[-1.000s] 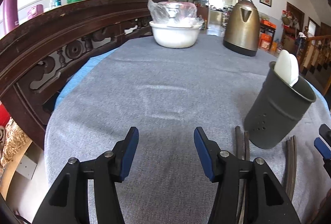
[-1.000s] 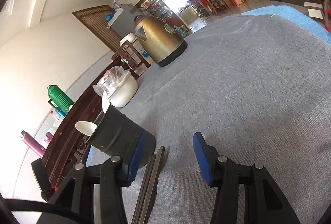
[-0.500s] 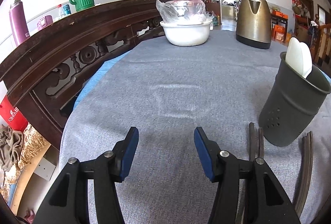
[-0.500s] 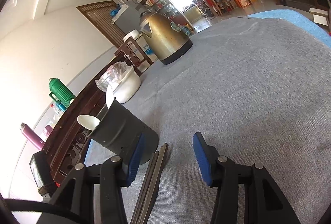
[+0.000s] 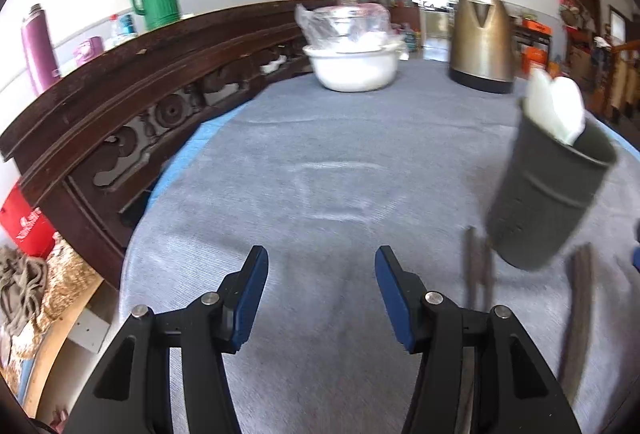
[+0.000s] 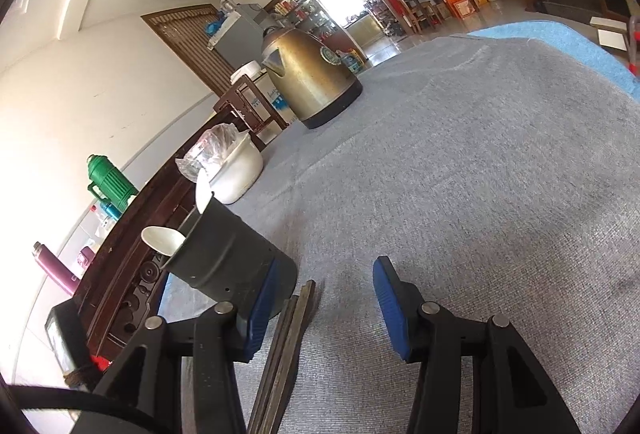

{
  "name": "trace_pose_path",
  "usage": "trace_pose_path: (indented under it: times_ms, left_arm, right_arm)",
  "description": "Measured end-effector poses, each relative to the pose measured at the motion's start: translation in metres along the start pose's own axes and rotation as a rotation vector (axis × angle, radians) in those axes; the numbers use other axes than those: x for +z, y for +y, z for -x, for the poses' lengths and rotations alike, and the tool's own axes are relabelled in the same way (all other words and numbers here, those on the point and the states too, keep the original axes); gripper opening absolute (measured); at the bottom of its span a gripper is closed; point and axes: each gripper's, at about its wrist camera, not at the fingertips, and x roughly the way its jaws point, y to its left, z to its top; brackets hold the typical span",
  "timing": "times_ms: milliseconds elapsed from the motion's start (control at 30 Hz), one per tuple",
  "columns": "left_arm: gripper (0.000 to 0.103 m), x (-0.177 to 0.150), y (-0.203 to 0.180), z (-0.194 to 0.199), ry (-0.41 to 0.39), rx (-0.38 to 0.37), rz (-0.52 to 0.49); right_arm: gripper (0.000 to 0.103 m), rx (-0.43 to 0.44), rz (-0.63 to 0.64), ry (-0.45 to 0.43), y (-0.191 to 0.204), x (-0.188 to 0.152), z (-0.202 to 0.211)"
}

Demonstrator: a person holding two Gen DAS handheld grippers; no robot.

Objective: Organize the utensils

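Since a second ago, the holder [image 5: 548,189] is seen nearer the left gripper [image 5: 322,294]; chopsticks [image 6: 286,346] are framed by the right gripper [image 6: 324,304]. Both jaws are spread, nothing gripped.

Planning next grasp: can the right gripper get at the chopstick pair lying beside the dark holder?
Probably yes. The right gripper is open, and the chopsticks lie flat between its fingers. The utensil holder stands close behind the left finger, so there is little room on that side.
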Motion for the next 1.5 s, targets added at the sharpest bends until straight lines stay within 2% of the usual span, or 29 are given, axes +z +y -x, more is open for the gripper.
trace_pose_path:
  times_ms: [200,300,333,400,567,667,767,1033,1233,1367,1500]
  left_arm:
    - [0.057,0.007,0.006,0.02,0.018,-0.171,-0.045]
    - [0.057,0.003,0.008,0.027,0.005,-0.235,-0.085]
    - [0.057,0.002,0.009,0.027,0.007,-0.247,-0.094]
    - [0.057,0.001,0.01,0.023,0.025,-0.307,-0.099]
    - [0.057,0.008,-0.005,-0.005,0.122,-0.375,-0.151]
    - [0.057,0.008,-0.012,-0.012,0.124,-0.391,-0.185]
    - [0.057,0.012,-0.015,-0.022,0.166,-0.437,-0.175]
    - [0.058,0.022,-0.025,-0.046,0.214,-0.478,-0.187]
    - [0.058,0.031,-0.029,-0.057,0.226,-0.507,-0.189]
    - [0.058,0.031,-0.031,-0.058,0.23,-0.494,-0.201]
    - [0.058,0.029,-0.017,-0.057,0.236,-0.484,-0.195]
  right_arm:
    - [0.051,-0.01,-0.011,0.0,-0.002,0.0,0.0]
    - [0.039,0.005,-0.012,0.012,-0.002,-0.001,-0.002]
    - [0.039,0.013,-0.01,0.017,-0.001,-0.001,-0.003]
    - [0.035,0.024,-0.007,0.024,0.0,-0.001,-0.005]
    - [0.027,0.046,0.016,0.079,0.005,-0.003,-0.014]
    - [0.024,0.061,0.047,0.121,0.011,-0.005,-0.02]
    - [0.019,0.053,0.087,0.16,0.019,-0.007,-0.028]
    - [0.013,-0.118,0.241,0.248,0.05,-0.021,-0.04]
    - [0.012,-0.18,0.297,0.291,0.06,-0.019,-0.045]
    - [0.013,-0.242,0.34,0.301,0.062,-0.017,-0.044]
    - [0.012,-0.241,0.285,0.302,0.052,-0.008,-0.035]
